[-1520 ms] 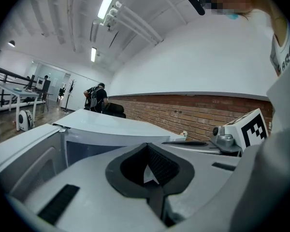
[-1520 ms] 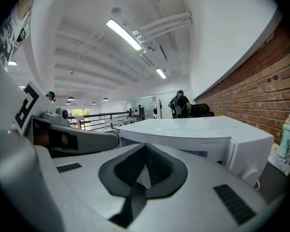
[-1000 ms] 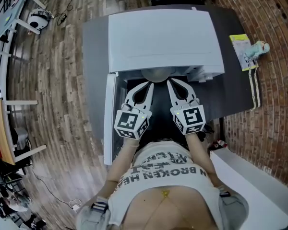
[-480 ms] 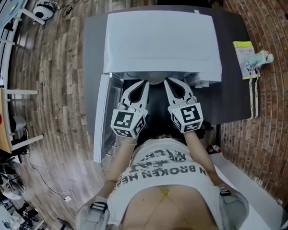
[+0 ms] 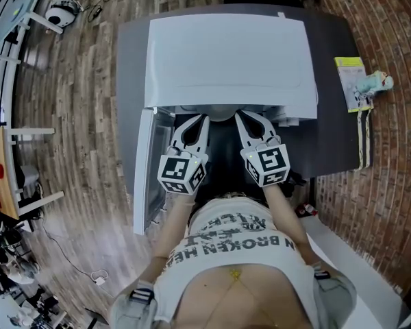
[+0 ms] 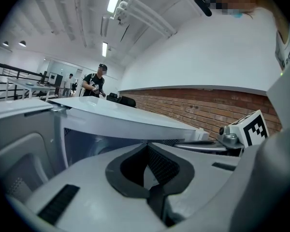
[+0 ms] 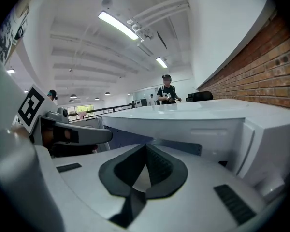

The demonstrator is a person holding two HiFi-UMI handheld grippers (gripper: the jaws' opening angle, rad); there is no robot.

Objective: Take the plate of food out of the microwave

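Grey plate (image 5: 222, 114) at the microwave (image 5: 229, 53) mouth: probably stiff, slick, breakable; pinch opposite rims, keep level. Left tongs (image 5: 203, 118) and right tongs (image 5: 239, 114) are clenched, apparently empty.

1. A white T-shirt (image 5: 226, 242) with bold black lettering covers the torso.
2. Grey clothing (image 5: 127, 307) with black buckles sits at the hips.
3. The left tongs (image 5: 198, 119) and right tongs (image 5: 244, 118) have white moulded shells and dark ribbed pads (image 7: 157, 166).
4. Each carries a cube (image 5: 181, 173) of black-and-white square markers.
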